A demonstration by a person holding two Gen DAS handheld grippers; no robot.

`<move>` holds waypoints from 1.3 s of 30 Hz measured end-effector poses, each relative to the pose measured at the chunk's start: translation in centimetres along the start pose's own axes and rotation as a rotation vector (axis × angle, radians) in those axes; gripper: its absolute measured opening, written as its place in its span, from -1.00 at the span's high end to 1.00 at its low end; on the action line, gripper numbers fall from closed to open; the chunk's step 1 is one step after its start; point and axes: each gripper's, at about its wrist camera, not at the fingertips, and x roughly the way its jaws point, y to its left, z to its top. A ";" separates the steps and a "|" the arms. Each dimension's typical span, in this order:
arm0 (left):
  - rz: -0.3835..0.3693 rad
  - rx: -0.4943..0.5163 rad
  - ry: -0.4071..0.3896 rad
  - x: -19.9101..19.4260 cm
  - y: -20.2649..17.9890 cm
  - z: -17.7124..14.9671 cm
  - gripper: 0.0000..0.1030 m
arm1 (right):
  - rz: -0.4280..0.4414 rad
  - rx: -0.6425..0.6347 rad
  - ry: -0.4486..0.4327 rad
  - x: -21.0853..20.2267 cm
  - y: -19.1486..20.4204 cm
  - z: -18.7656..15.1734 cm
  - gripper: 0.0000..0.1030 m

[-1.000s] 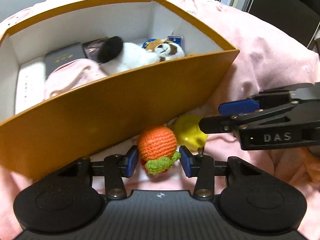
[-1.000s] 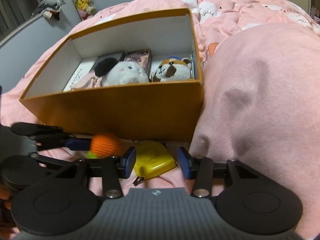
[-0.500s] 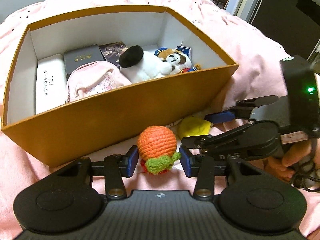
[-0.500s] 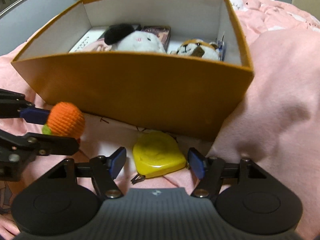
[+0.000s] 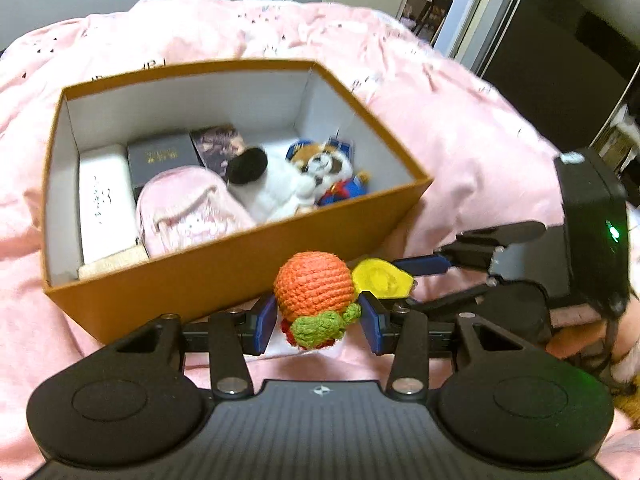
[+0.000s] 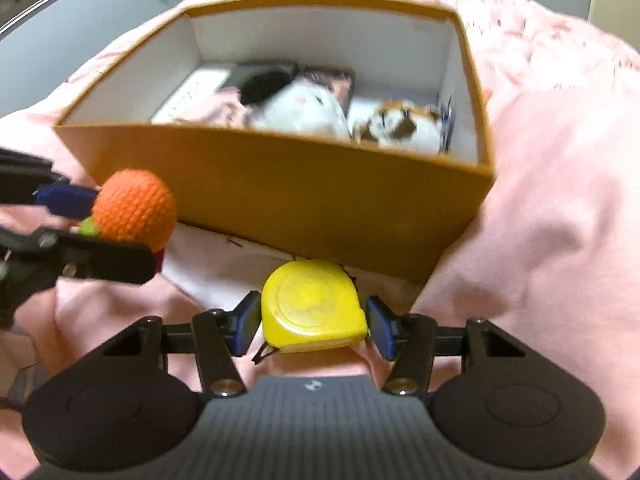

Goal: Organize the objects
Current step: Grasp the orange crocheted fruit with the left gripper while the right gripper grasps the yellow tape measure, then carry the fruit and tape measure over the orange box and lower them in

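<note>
My left gripper (image 5: 318, 322) is shut on an orange crocheted ball with a green leaf (image 5: 314, 286), held above the bed in front of the orange box (image 5: 224, 280). It also shows in the right wrist view (image 6: 136, 208). My right gripper (image 6: 312, 324) is shut on a yellow tape measure (image 6: 314, 304), lifted just before the box's near wall (image 6: 280, 200); the tape measure also shows in the left wrist view (image 5: 380, 278). The box holds plush toys (image 5: 288, 178), a pink pouch (image 5: 188, 212), a white case and dark boxes.
The box sits on a pink bedspread (image 5: 460, 128) that bulges high to the right (image 6: 560, 200). A white cloth patch (image 6: 224, 268) lies in front of the box. A grey wall and dark doorway stand behind.
Both grippers have risen, so I look down into the box more. The right gripper closed onto the tape measure and lifted it. The left still holds the ball.
</note>
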 end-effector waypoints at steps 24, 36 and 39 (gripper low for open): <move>0.013 -0.119 -0.007 4.5 6.6 13.1 0.02 | -0.087 -0.389 -0.042 5.7 -3.3 16.7 -0.09; 0.004 -0.184 0.075 10.2 9.6 14.6 0.02 | -0.241 -0.639 0.098 11.8 -2.9 17.4 -0.10; 0.011 -0.190 0.082 10.9 9.9 14.8 0.02 | -0.258 -0.670 0.112 11.9 -3.1 17.3 -0.07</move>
